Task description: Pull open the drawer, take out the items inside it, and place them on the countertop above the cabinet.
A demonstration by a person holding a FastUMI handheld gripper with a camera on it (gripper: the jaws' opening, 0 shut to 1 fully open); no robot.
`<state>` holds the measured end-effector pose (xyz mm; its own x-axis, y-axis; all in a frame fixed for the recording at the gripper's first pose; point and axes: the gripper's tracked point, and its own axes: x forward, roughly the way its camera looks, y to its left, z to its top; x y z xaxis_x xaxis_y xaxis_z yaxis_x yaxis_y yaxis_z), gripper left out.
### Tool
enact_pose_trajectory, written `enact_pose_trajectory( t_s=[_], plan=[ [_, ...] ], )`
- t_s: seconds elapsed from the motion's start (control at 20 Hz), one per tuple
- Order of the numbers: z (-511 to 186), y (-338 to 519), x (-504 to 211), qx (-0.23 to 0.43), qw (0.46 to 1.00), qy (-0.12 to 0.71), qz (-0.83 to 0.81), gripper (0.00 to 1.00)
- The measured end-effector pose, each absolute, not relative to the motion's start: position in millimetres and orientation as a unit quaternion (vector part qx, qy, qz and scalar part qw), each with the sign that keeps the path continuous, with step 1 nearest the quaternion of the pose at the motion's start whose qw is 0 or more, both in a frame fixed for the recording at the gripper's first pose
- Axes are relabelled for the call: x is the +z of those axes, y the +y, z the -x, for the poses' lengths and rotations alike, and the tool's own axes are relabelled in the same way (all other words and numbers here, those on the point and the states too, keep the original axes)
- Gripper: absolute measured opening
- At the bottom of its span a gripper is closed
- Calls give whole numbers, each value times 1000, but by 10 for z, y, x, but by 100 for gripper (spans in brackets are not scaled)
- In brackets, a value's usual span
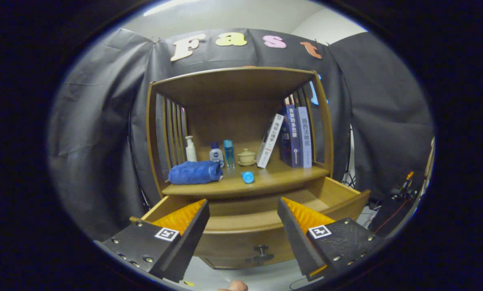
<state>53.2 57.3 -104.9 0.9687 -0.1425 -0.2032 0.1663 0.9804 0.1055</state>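
Observation:
A wooden cabinet stands ahead with its drawer (pixel 346 200) pulled out toward me; the knob (pixel 262 252) on the drawer front sits low between my fingers. The part of the drawer's inside that I see holds nothing. On the countertop (pixel 281 176) above lie a rolled blue towel (pixel 195 172) at the left and a small blue object (pixel 247 177) near the front edge. My gripper (pixel 243 212) hangs open above the drawer front, nothing between its fingers.
At the back of the countertop stand a white pump bottle (pixel 190 149), a small white-and-blue bottle (pixel 216 154), a blue tube (pixel 228 153) and a lidded cup (pixel 247 157). Several books (pixel 294 137) lean at the right. A tripod and gear (pixel 403 188) stand right of the cabinet.

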Motion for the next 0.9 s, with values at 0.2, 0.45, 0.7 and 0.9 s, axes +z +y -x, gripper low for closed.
enact_pose_trajectory(
  t_s=[0.2, 0.45, 0.7, 0.9],
  plan=[
    [-344, 567, -1292, -84, 987, 116, -74, 100],
    [-244, 579, -1665, -81, 981, 161, -76, 100],
    [-281, 587, -1819, -80, 976, 183, -81, 100],
    [-412, 529, -1886, -79, 975, 185, -89, 100]
  ],
)
